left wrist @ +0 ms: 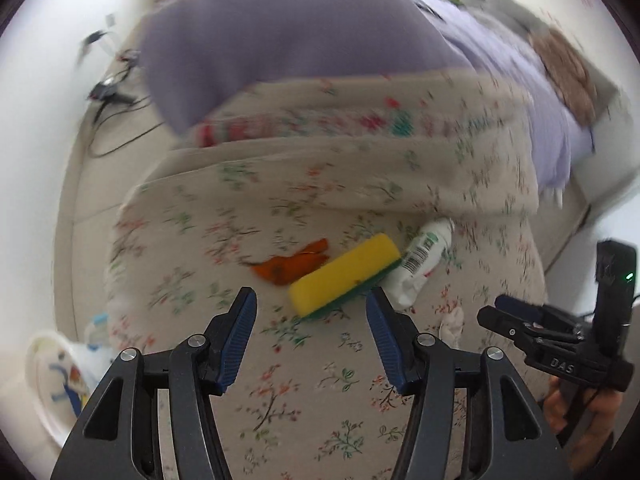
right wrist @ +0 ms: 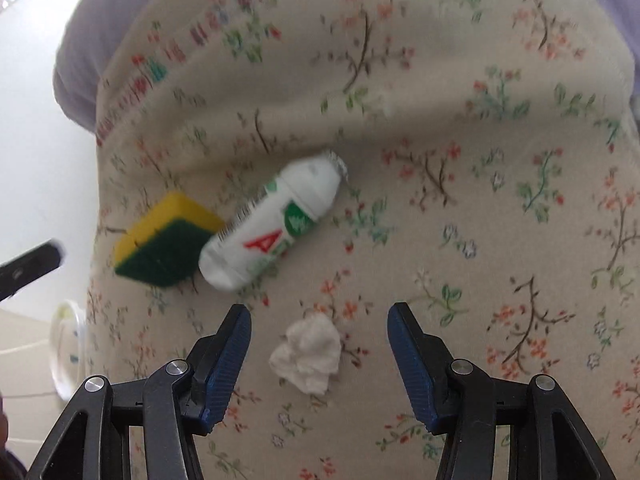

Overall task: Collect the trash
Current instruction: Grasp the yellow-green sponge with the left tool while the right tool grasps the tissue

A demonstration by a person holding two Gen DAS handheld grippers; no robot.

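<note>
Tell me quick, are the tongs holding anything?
Left tongs: open, holding nothing, above the yellow sponge.
Right tongs: open, holding nothing, the crumpled tissue lies between the tips, untouched.

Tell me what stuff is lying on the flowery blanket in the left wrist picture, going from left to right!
Orange scrap → yellow sponge with a green underside → white bottle with a barcode → crumpled white tissue, partly hidden behind the left hand-held gripper.
</note>
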